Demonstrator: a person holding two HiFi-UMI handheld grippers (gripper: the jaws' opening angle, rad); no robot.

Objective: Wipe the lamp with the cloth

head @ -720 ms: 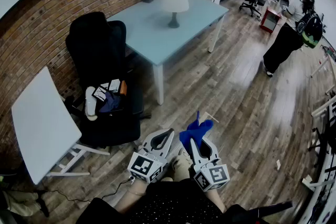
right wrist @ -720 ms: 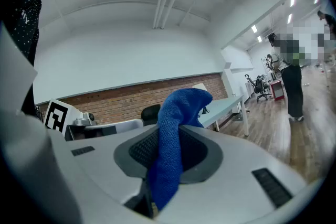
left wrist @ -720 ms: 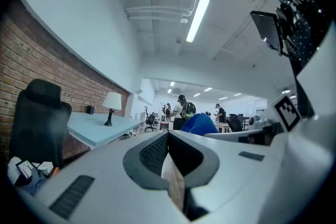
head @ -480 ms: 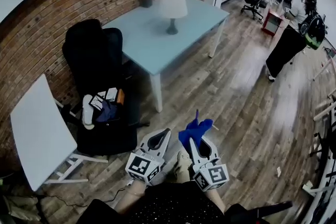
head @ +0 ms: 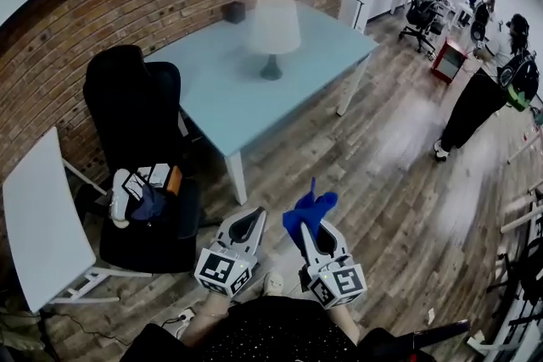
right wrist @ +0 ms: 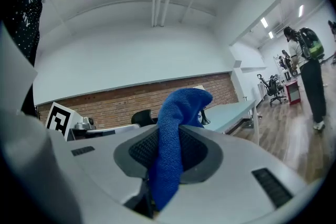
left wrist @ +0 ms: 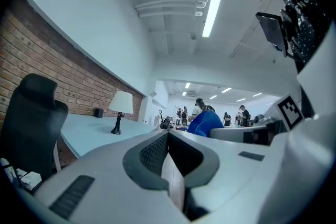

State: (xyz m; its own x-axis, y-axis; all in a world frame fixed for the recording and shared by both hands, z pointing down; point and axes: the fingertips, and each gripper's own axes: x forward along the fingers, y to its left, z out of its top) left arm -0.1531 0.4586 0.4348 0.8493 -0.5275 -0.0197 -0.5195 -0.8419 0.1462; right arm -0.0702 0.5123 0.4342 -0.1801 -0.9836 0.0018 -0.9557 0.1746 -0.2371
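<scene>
Right tool (head: 306, 230) pinching nubby blue cloth (head: 309, 209), cone-shaded white lamp (head: 273, 31)

left gripper (left wrist: 168, 134) jaws together; lamp (left wrist: 120, 110) on table (left wrist: 89, 131) beyond

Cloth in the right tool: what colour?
The cloth is blue, clearest in the right gripper view.

Pale grey left tool (head: 253, 214) and right tool (head: 307, 226), black-and-white square-marker cubes (head: 219, 272), dark ribbed pads (left wrist: 155, 152), black speckled top (head: 271, 331)
</scene>
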